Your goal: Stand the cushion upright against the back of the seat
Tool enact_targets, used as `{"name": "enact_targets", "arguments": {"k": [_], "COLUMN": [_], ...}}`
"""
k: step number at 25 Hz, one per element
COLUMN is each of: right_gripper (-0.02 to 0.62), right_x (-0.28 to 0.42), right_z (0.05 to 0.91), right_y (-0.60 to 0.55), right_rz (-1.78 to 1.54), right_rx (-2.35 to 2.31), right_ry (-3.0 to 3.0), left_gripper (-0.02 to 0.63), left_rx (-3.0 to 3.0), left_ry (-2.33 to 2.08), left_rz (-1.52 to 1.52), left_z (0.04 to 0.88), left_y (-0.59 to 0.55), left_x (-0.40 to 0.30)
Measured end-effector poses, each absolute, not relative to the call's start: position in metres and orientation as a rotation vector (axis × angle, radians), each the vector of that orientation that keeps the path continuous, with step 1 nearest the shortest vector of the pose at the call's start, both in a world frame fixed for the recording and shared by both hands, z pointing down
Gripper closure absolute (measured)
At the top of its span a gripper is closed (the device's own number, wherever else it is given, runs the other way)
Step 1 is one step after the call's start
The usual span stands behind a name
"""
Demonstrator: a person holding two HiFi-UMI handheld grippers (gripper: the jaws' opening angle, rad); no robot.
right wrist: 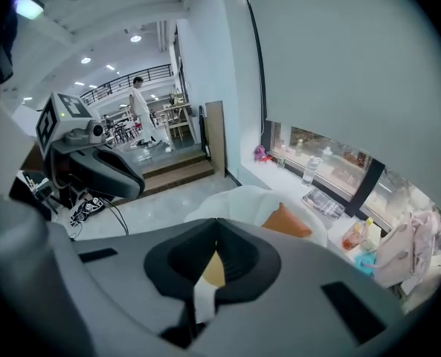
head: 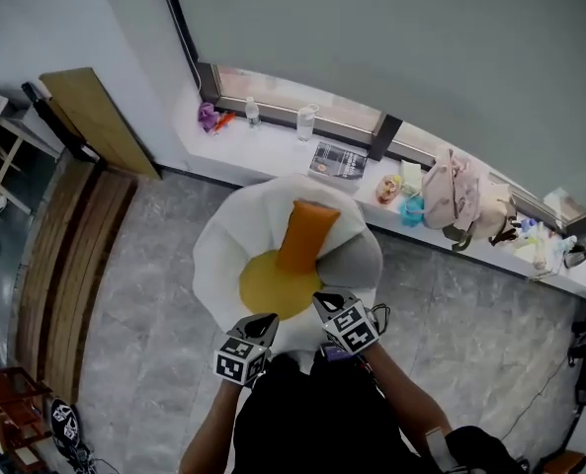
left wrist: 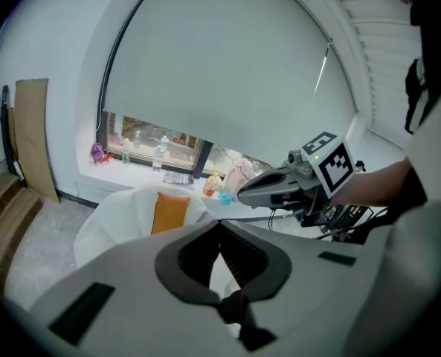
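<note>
Orange cushion (head: pixel 307 233) stands upright at the far side of the white seat (head: pixel 218 255), against its back, above the yellow pad (head: pixel 273 286). Left hand-held gripper (head: pixel 270 318) and right hand-held gripper (head: pixel 318 300) hang at the seat's near edge, both closed and empty. Far worktop (head: pixel 273 151): bottle (head: pixel 252 114), glass (head: pixel 305 121), magazine (head: pixel 338 161), pink bag (head: pixel 449 194); print too small to read.

Beyond the grey left gripper (head: pixel 263 322) and right gripper (head: pixel 324 302), whose marker cubes (head: pixel 238 361) are black-and-white squares: orange cushion (head: pixel 307 233), white seat (head: pixel 223 250) with yellow centre, grey veined floor (head: pixel 125 294).
</note>
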State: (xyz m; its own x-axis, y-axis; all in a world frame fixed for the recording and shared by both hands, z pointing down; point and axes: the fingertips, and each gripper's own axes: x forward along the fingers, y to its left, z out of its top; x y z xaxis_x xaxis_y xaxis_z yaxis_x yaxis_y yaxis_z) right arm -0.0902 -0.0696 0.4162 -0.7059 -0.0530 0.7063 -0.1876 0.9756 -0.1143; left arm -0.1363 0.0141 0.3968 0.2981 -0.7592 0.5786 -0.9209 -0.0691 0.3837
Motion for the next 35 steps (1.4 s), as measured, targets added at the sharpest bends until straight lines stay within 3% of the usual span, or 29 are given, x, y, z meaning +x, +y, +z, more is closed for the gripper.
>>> {"name": "enact_targets", "arguments": {"k": [9, 17, 28, 35], "right_gripper": [0.578, 0.578, 0.580, 0.580], "right_x": [-0.110, -0.105, -0.031, 0.051], "right_z": [0.367, 0.318, 0.269, 0.259], "right_y": [-0.036, -0.015, -0.004, 0.002], "right_rz": [0.096, 0.171, 0.371, 0.525], "right_rx": [0.166, 0.204, 0.170, 0.230], "right_ry": [-2.422, -2.541, -2.674, -2.727], "left_gripper": [0.594, 0.594, 0.594, 0.594], "left_rx": [1.966, 2.052, 1.999, 2.015], "left_ry": [-1.515, -1.352, -1.400, -1.427], "left_rz": [0.130, 0.011, -0.010, 0.005], "left_z": [0.354, 0.339, 0.326, 0.311], "left_y": [0.027, 0.042, 0.068, 0.085], "left_x": [-0.153, -0.125, -0.070, -0.003]}}
